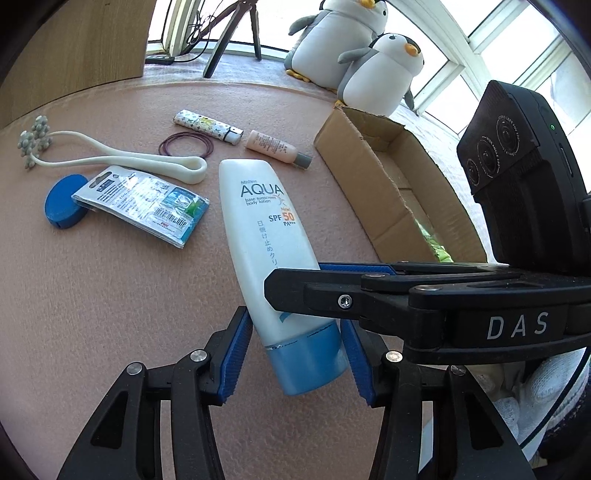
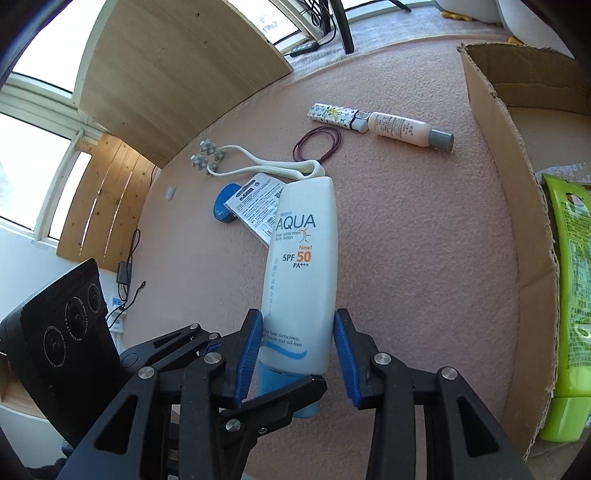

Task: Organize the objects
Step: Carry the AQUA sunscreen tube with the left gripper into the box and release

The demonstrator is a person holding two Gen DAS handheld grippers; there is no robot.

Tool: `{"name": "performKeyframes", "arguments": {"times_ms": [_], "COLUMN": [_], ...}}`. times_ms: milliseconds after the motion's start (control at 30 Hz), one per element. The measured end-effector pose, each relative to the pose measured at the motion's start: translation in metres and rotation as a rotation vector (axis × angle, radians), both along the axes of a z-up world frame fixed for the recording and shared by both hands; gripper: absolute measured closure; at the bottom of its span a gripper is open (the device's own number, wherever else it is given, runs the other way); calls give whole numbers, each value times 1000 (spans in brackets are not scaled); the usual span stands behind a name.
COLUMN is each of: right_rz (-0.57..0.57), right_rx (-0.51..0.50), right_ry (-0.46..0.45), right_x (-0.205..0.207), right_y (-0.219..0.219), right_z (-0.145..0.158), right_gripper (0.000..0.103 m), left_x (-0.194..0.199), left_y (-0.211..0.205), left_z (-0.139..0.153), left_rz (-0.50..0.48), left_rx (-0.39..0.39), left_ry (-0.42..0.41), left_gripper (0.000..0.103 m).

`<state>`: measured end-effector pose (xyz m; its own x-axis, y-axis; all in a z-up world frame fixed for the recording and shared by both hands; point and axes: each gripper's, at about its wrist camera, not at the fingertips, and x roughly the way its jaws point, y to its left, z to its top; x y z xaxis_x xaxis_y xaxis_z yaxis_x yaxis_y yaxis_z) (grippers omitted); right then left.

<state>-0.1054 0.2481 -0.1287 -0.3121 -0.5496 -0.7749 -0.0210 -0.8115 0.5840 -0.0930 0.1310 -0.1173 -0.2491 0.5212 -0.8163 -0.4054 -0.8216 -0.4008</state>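
Sunscreen bottle, smooth rigid plastic, likely slippery, is straddled low by both hand-held grippers, right and left, pads apart, seemingly unclamped.

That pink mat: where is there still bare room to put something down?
Bare mat runs wide left of the sunscreen bottle, below the floss packet. Another strip lies between the bottle and the cardboard box. The far side is crowded: massager, hair ties, lighter, small pink bottle.

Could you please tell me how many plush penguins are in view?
2: a large penguin on the floor by the window, and a small penguin leaning against its front, just behind the box. Others may be out of frame.
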Motion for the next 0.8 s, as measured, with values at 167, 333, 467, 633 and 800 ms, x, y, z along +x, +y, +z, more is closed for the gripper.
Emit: {"name": "performKeyframes", "arguments": {"times_ms": [167,333,467,633,800], "right_rz": [-27,-75,-119,-168,-207], "right_rx": [24,54,68,101,130], "right_ry": [63,102,106,111,109], "right_x": [9,22,30,41,50], "right_y": [20,49,76,106,136], "right_z": [27,45,51,57,59], "right_gripper": [67,67,67,67,67], "left_x": [1,-3,-1,3,3], "left_y": [19,51,82,122,157], "left_z": [24,35,39,41,40], "left_rz": [-23,-64,-107,-152,-193], "left_rx": [27,61,76,91,100], "left_ry": [44,62,71,79,75], "left_gripper": [50,50,50,50,50]}}
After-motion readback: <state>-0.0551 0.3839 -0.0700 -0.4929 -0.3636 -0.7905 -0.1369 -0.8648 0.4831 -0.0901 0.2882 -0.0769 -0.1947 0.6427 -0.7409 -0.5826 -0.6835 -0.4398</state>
